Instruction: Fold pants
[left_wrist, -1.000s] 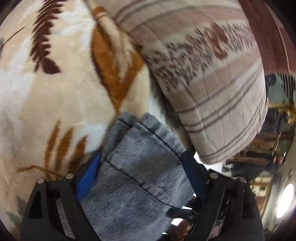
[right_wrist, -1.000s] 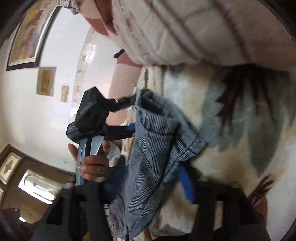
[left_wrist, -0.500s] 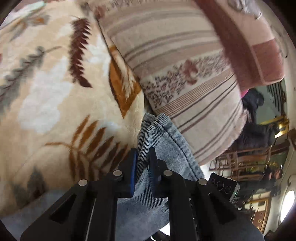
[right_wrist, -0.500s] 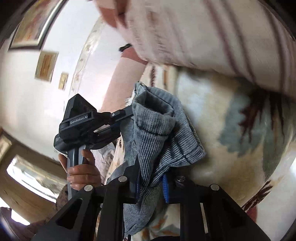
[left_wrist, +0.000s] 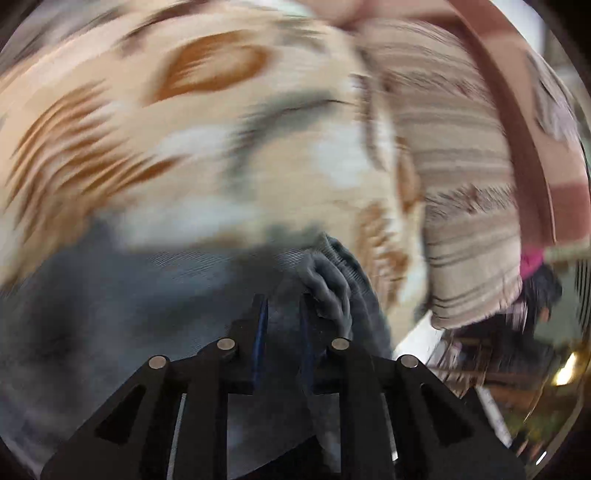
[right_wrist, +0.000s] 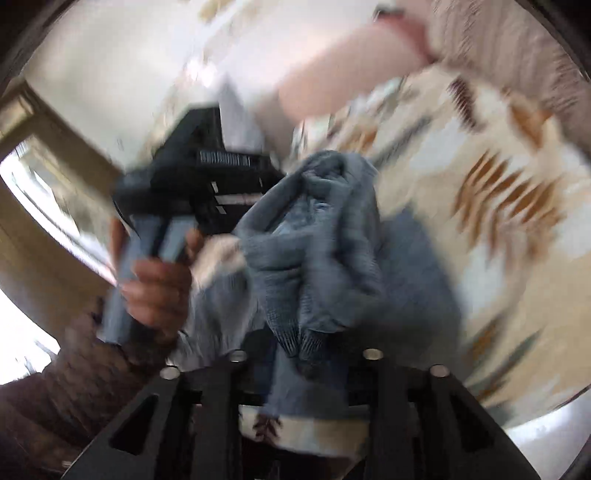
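Both grippers carry one bunched end of the grey-blue denim pants (right_wrist: 317, 236) above the patterned fleece blanket (left_wrist: 192, 155).
Left gripper (left_wrist: 282, 317) pinches cloth, jaws easing apart; right gripper (right_wrist: 306, 350) is opening, cloth between; the rest trails back along the blanket.

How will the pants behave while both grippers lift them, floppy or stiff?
Probably floppy: the pants bunch and droop between the left gripper and right gripper. Likely somewhat heavy, since the thick denim sags in folds. Slipping is possible: both sets of jaws are opening with cloth between them.
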